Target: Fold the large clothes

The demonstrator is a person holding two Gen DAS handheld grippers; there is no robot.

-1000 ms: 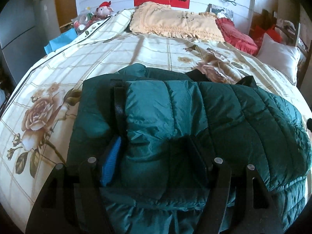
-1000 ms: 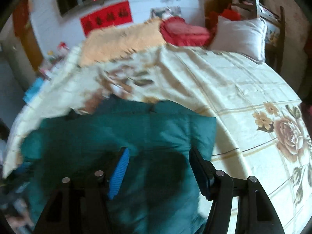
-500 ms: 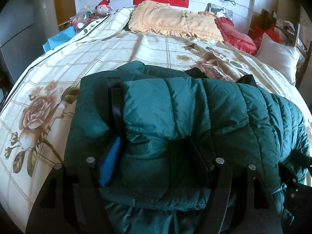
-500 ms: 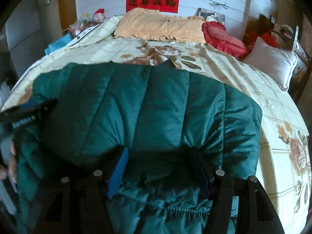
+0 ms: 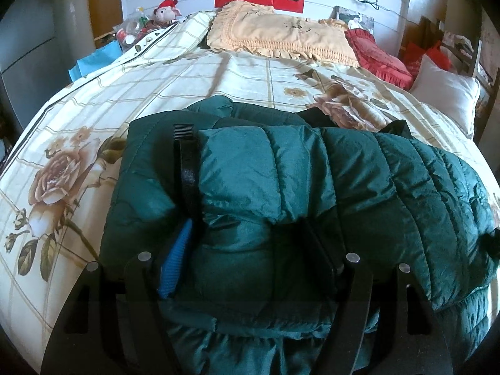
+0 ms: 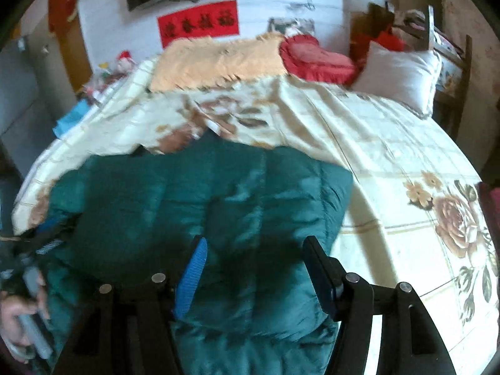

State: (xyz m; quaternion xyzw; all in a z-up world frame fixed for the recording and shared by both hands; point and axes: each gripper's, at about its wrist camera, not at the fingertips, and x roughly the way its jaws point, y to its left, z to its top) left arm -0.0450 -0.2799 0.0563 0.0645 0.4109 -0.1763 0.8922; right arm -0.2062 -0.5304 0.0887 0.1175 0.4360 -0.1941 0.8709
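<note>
In the left view almost nothing has changed over the last second: the left gripper [image 5: 250, 250] sits as before, its jaws wide and pressed into a thick bundled fold of the jacket [image 5: 312, 193], so it grips that fold; the dark shape that showed at the lower right half a second ago is gone from that view; the right view has changed a good deal, since half a second ago the jacket [image 6: 193, 206] filled it from side to side and the banner [image 6: 198, 26] sat level, while now the view is tilted and blurred, the jacket sits lower and left, and more bare quilt [image 6: 390, 162] shows on the right; the right gripper [image 6: 253, 268] has its jaws about half apart with jacket fabric between them, and whether the pads truly press on it I cannot tell through the blur; the jacket lies on the near part of the bed, its long axis across the bed from left to right, quilted ribs running toward the headboard, a black strap [image 5: 187, 159] on its left part; beyond it lie a yellow pillow [image 5: 281, 36], a red cushion [image 5: 379, 59] and a white pillow [image 5: 445, 95]; a toy [image 5: 167, 9] sits left of the bed; a hand [image 6: 18, 318] holding the other tool shows at the right view's lower left.
</note>
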